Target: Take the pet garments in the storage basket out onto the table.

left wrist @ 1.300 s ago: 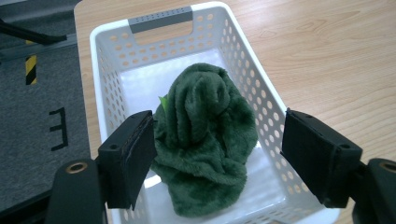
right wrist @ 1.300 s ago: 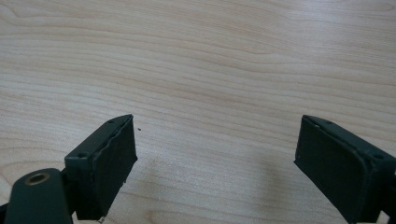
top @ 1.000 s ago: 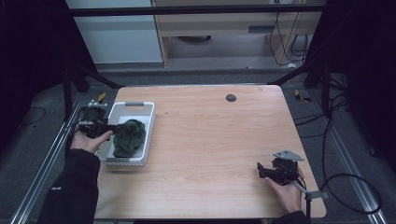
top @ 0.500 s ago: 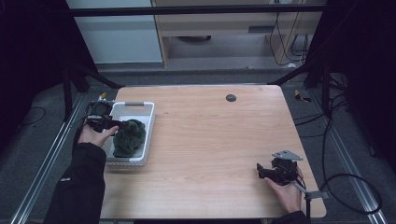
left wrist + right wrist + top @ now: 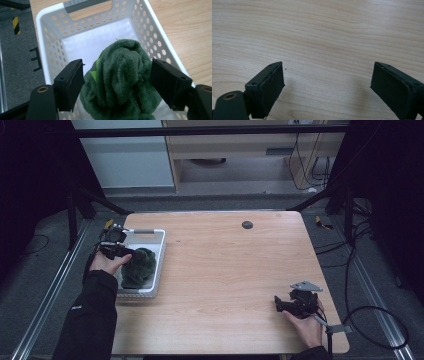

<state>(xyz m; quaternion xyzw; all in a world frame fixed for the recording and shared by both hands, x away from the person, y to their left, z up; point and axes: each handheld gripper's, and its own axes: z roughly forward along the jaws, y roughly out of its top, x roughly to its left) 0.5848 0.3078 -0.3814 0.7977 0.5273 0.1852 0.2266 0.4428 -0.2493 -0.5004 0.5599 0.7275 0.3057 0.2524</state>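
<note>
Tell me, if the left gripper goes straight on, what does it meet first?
Most likely the green towel: it sits bunched between the open jaws of the left gripper, inside the white basket.

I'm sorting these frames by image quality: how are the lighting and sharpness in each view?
High view: dim, soft, surroundings nearly black, table evenly lit. Left gripper view: bright, the green cloth and white basket sharp, mild glare on the basket floor. Right gripper view: wood grain crisp, soft shadows under the open jaws.

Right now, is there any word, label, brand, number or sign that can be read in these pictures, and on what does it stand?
None: no readable text on the basket, the green cloth, the table or either gripper.
</note>
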